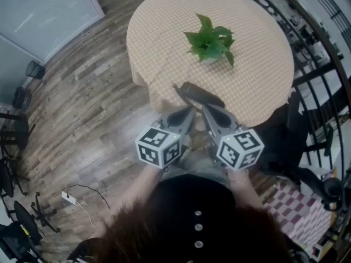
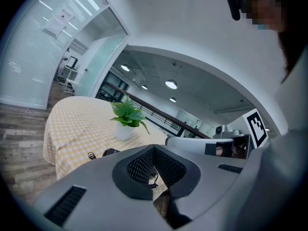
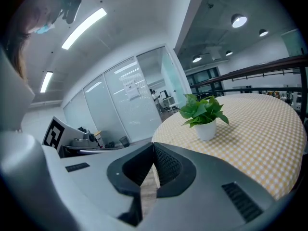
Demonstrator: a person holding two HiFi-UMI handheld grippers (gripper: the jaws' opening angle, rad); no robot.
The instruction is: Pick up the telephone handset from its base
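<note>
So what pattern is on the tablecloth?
The tablecloth has small yellow-and-white checks. They show clearest in the right gripper view.

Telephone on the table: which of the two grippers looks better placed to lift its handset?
Probably the left. The left gripper has the telephone and its coiled cord just ahead in its own view; the right gripper sees only cloth and the potted plant. Both are shut and must open first.

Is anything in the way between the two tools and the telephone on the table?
No, nothing visible is in the way. The left tool and the right tool hang just short of the telephone at the near edge of the table, with only open space between. The potted plant stands farther back, behind the telephone.
</note>
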